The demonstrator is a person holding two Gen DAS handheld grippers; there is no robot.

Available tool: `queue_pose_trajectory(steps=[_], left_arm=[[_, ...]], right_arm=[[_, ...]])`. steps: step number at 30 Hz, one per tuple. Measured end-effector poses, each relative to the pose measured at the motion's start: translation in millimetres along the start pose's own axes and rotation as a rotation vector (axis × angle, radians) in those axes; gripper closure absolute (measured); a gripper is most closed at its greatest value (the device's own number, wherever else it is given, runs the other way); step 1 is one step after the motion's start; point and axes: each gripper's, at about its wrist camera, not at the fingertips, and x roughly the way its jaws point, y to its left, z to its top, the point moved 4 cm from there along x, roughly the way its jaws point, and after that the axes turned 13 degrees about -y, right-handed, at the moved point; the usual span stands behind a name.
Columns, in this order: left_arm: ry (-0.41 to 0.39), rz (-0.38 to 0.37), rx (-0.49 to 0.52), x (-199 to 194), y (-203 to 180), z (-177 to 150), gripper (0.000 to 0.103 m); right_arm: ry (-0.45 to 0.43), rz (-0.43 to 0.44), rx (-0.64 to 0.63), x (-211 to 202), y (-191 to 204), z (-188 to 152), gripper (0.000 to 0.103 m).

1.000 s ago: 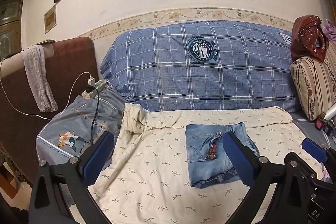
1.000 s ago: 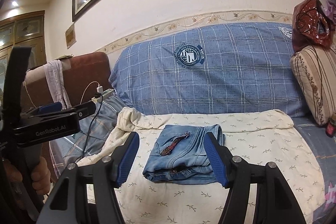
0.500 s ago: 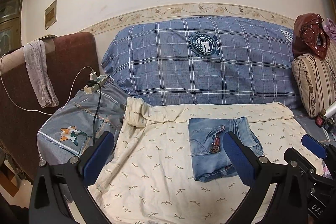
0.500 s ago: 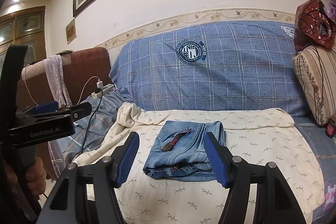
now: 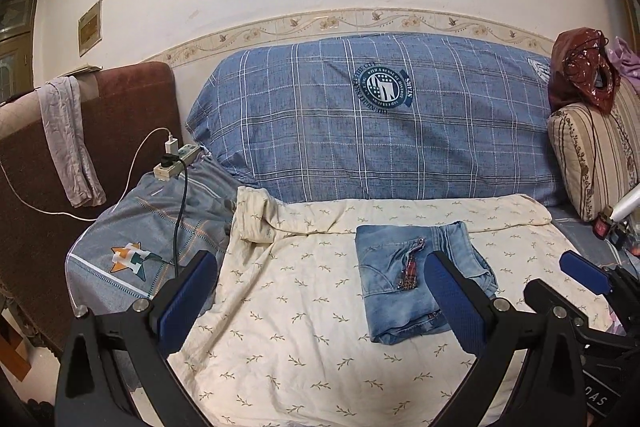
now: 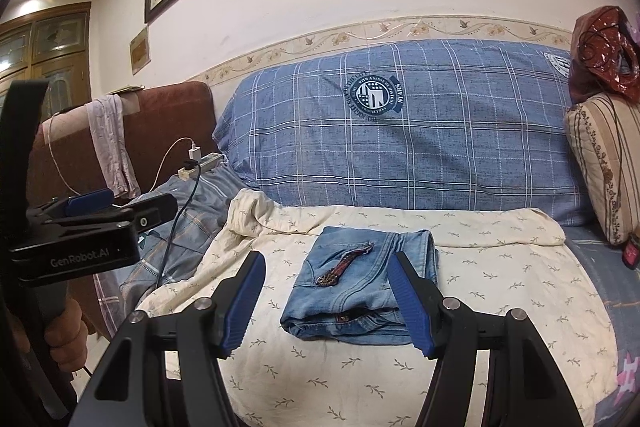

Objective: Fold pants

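The blue denim pants [image 5: 416, 277] lie folded in a compact rectangle on the cream leaf-print sheet [image 5: 304, 307] of the sofa; they also show in the right wrist view [image 6: 356, 283]. A small red patterned patch sits on the top layer. My left gripper [image 5: 320, 303] is open and empty, held back from the sofa, left of the pants. My right gripper [image 6: 326, 303] is open and empty, in front of the pants and apart from them. The left gripper's body shows at the left of the right wrist view [image 6: 80, 239].
A blue plaid cushion [image 5: 384, 123] forms the sofa back. A striped pillow [image 5: 596, 151] with a red bag [image 5: 580, 71] stands at right. A power strip with cables [image 5: 176, 159] lies on grey-blue bedding [image 5: 140, 239] at left, by a brown headboard [image 5: 120, 115].
Both grippers have pulled back from the sofa and risen a little; the folded pants look smaller and farther. The pants have not moved.
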Motion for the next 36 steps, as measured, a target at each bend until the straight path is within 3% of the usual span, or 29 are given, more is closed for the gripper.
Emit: queue_pose_trajectory(steps=[20, 29, 36], left_arm=[[-0.027, -0.005, -0.014, -16, 17, 5, 0.0], [0.018, -0.013, -0.016, 20, 19, 4, 0.0], [0.012, -0.077, -0.035, 50, 12, 7, 0.0]], right_arm=[[-0.004, -0.02, -0.005, -3, 16, 7, 0.036], [0.034, -0.021, 0.0, 34, 13, 8, 0.036], [0.038, -0.018, 0.047, 64, -1, 12, 0.036]])
